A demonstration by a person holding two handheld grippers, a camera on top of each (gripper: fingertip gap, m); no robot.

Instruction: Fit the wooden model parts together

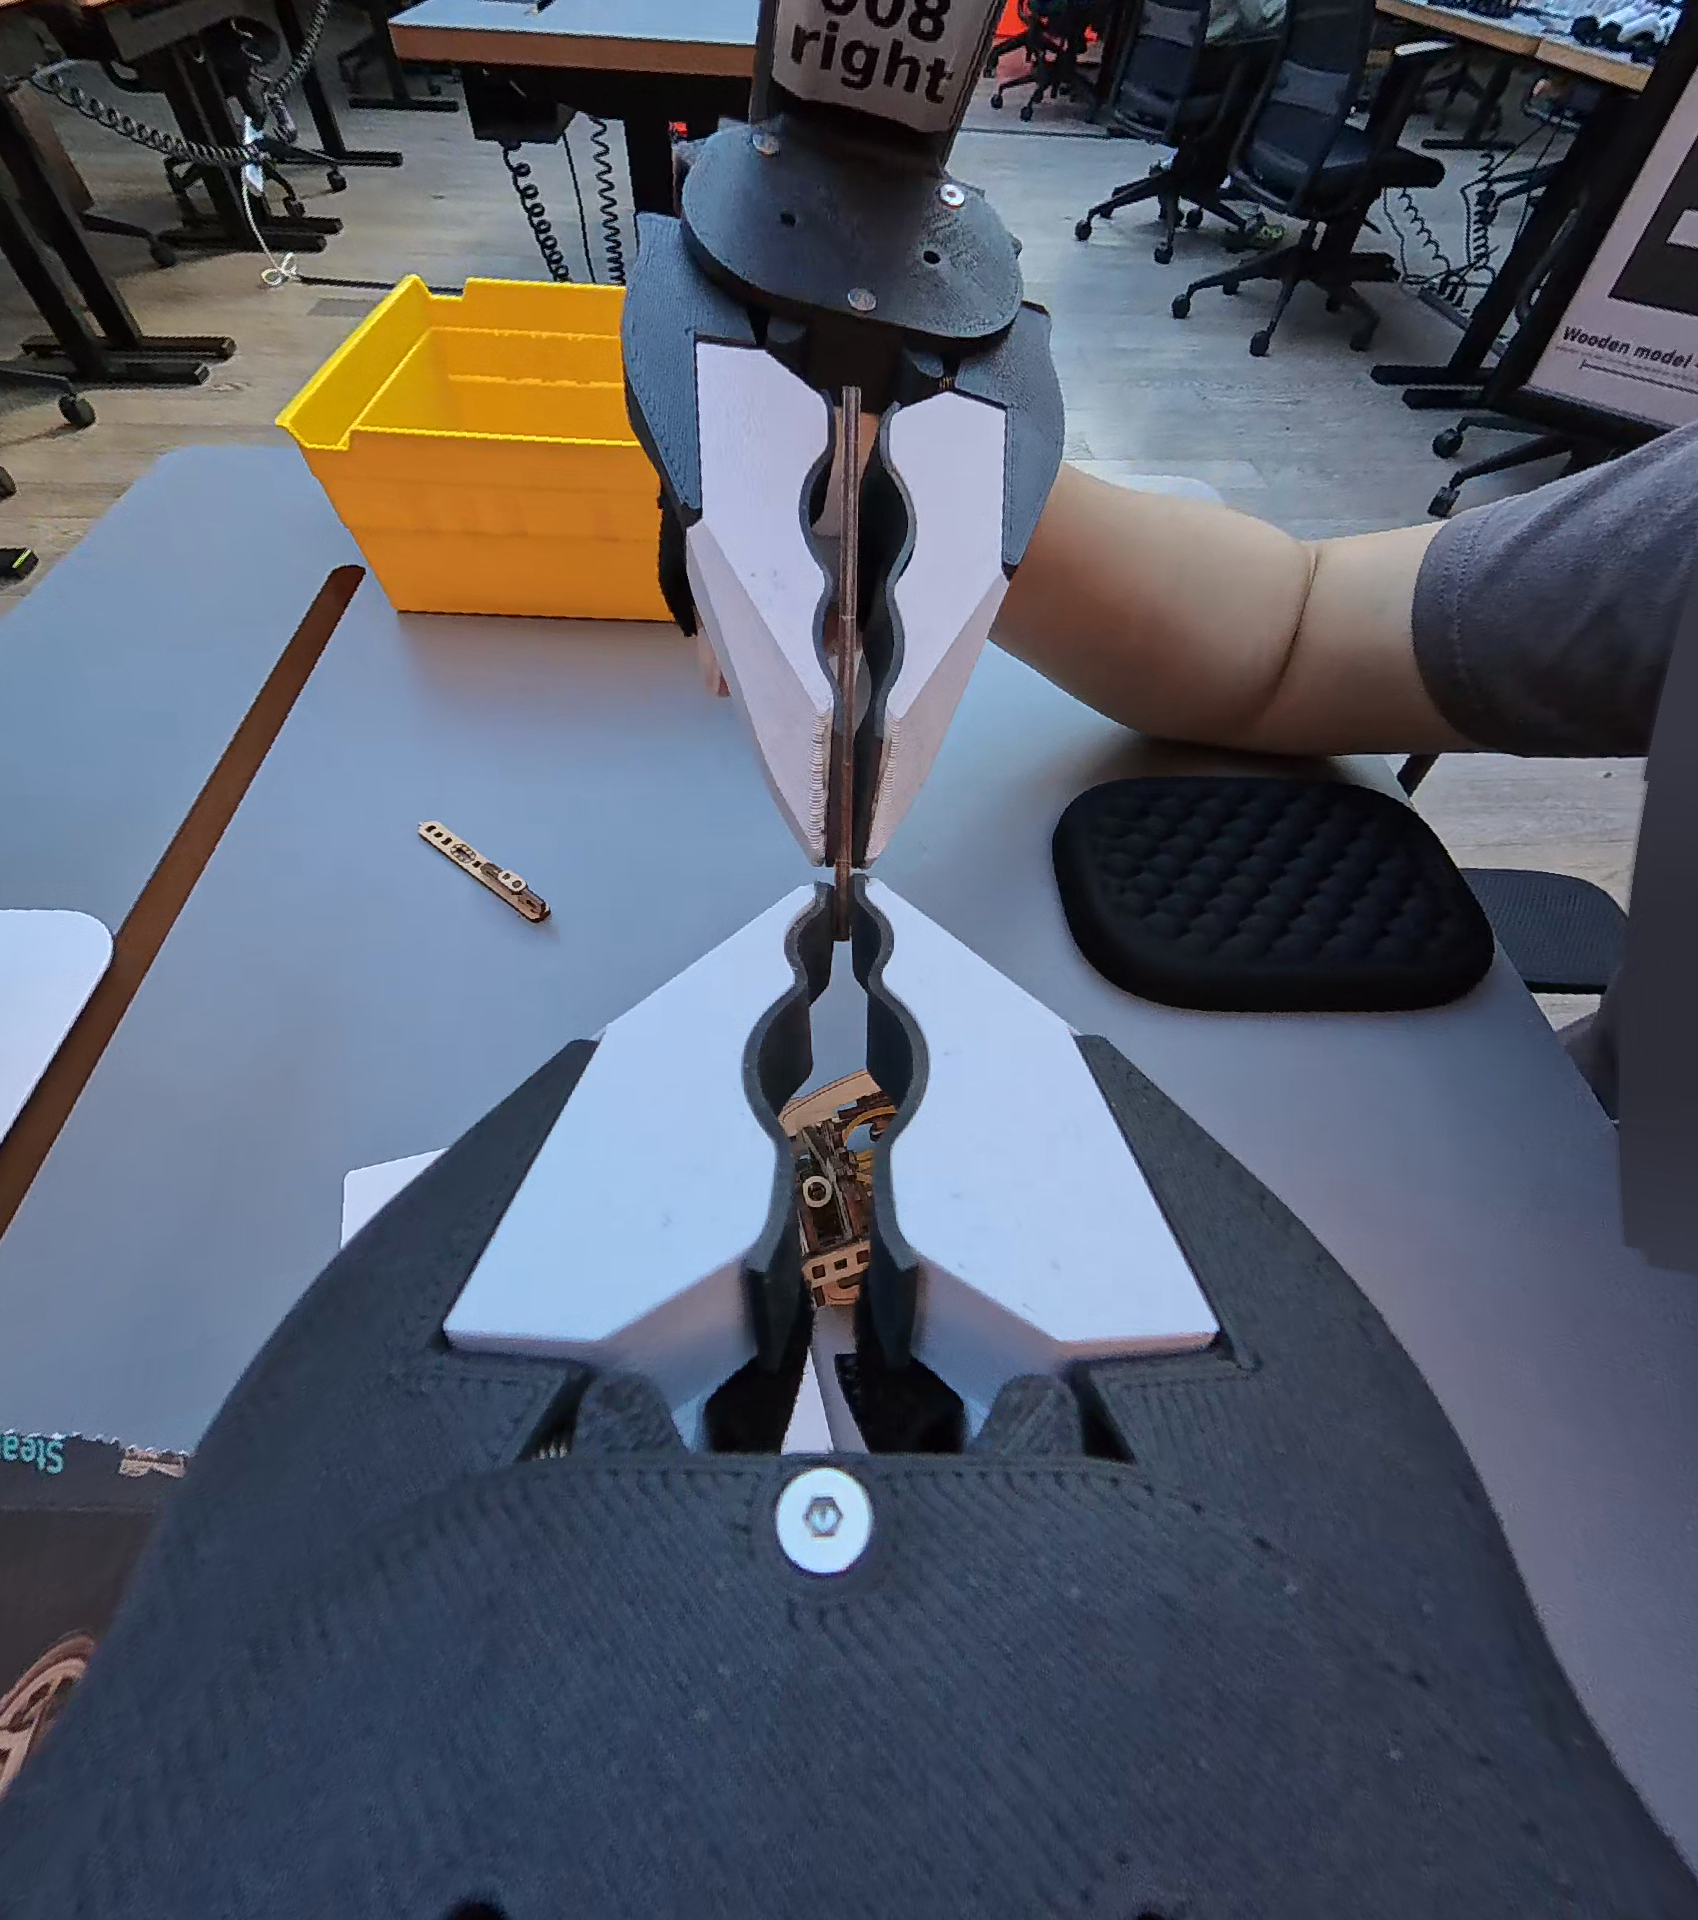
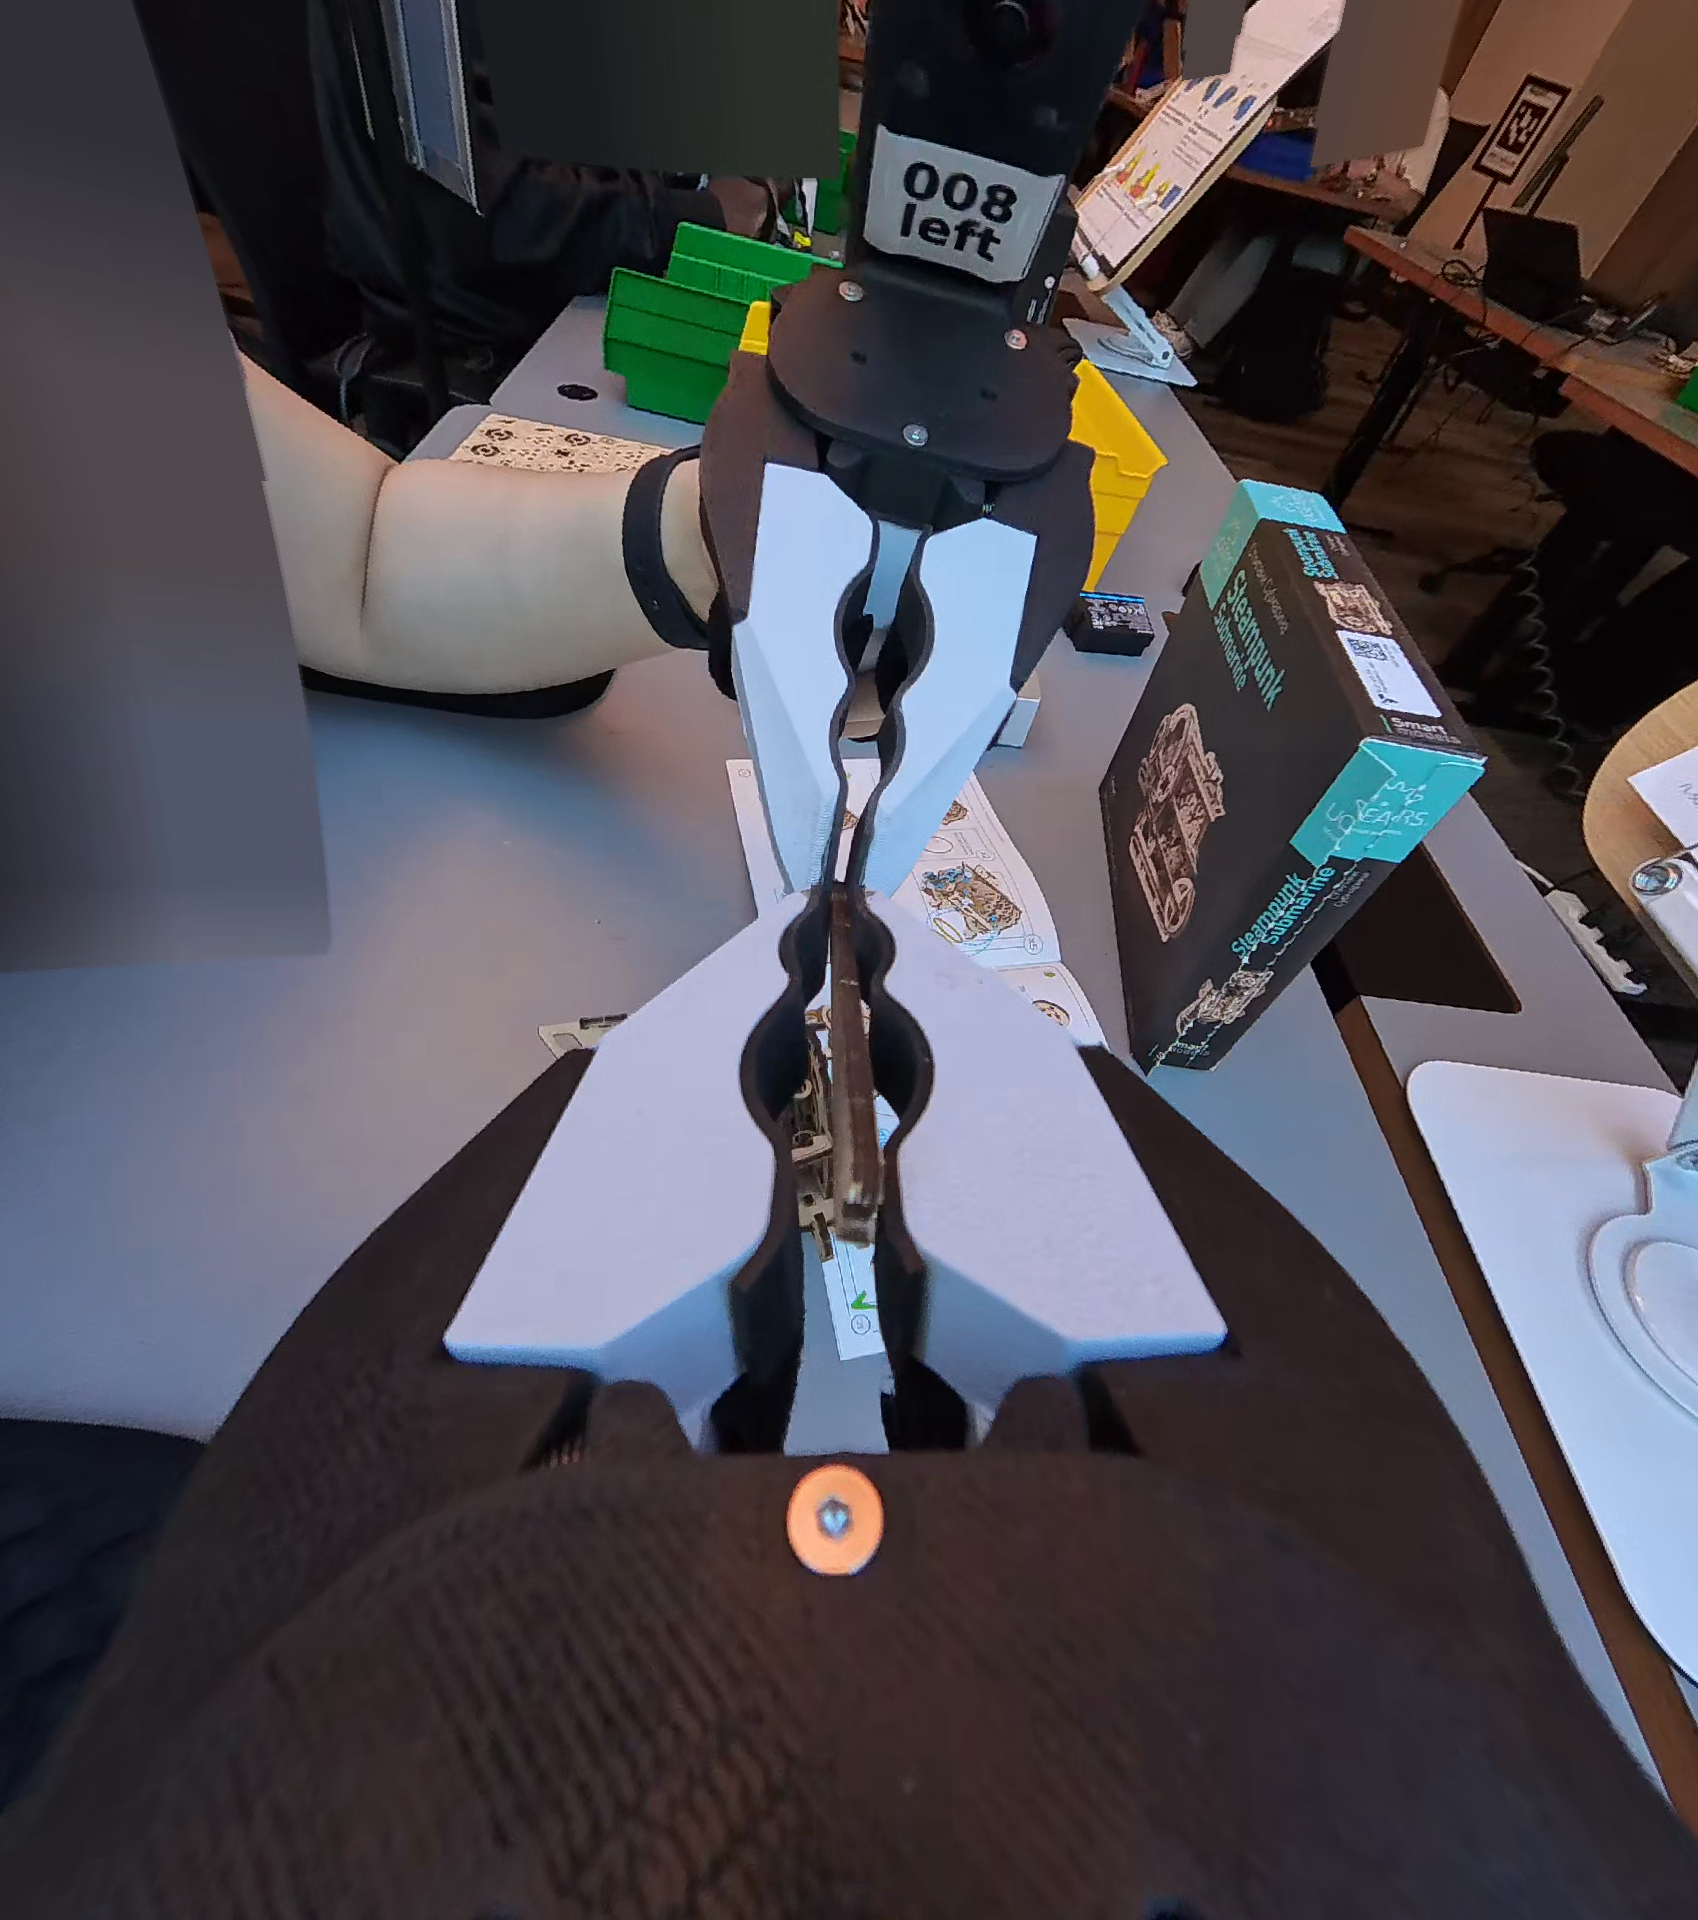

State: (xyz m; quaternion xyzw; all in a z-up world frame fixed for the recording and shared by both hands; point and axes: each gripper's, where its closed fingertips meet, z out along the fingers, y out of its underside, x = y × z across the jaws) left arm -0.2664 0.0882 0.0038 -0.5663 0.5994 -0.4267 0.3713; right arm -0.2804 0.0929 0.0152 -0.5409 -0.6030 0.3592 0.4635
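Both grippers, right point(image 2: 837, 902) and left point(image 1: 840, 896), meet tip to tip, each clamped on one thin wooden strip point(image 1: 846, 623), apparently a handover, model beneath

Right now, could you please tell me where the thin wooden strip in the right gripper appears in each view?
Left wrist view: the wooden strip is at centre, edge-on, clamped between the fingers of the right gripper facing the camera.
Right wrist view: the wooden strip is at centre, running forward between this gripper's own pads toward the left gripper.
Shared landmark: the yellow bin behind the far gripper.
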